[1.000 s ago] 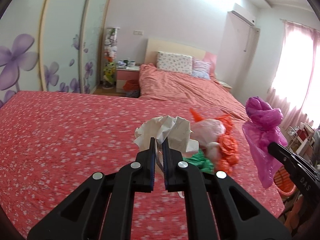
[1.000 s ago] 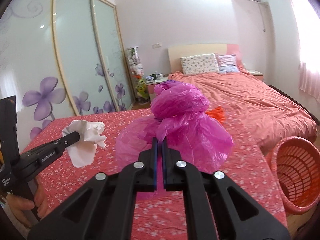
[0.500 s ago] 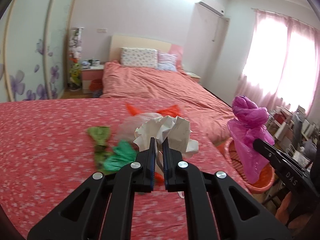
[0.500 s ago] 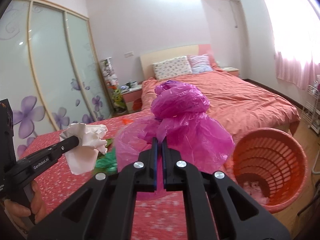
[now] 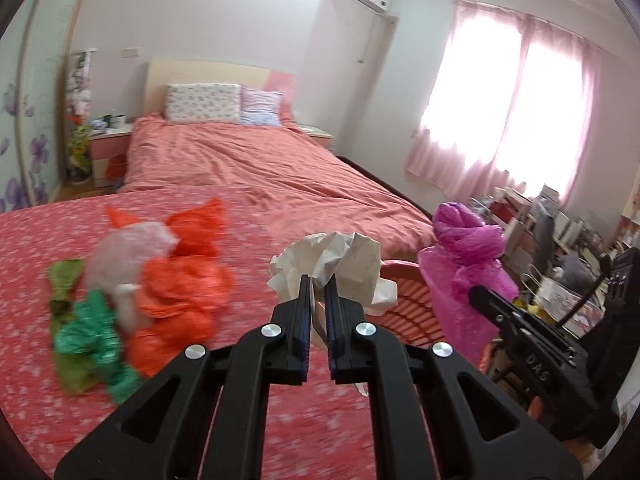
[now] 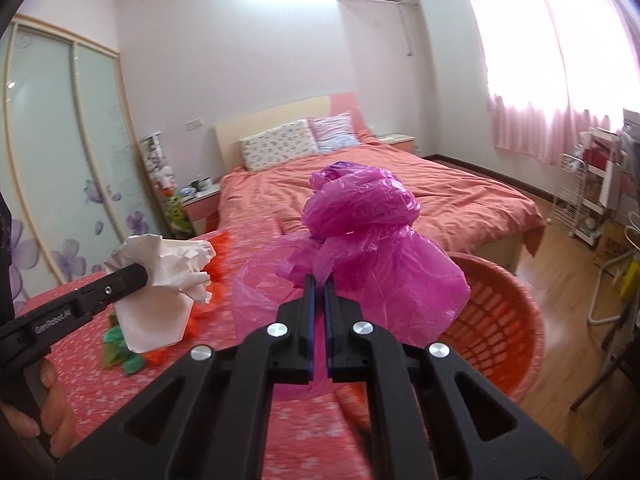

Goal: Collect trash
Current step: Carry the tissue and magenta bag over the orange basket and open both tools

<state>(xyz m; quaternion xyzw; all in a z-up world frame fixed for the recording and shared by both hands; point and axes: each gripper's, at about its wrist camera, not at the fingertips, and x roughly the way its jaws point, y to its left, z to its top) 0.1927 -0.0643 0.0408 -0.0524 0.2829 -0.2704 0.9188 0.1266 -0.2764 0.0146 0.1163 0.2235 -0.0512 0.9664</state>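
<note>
My left gripper [image 5: 316,292] grasps a paper wad [image 5: 336,264] and my right gripper [image 6: 319,290] a pink bag [image 6: 372,248], both near the basket [image 6: 504,320], which perhaps holds scraps already, while more bags [image 5: 176,292] lie beside it on the cloth.

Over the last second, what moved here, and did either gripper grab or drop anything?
Both grippers swung across the red bedspread toward the orange basket, which was out of the left view and now sits just behind the loads. Nothing was released: left gripper keeps the crumpled paper, right gripper the magenta bag.
</note>
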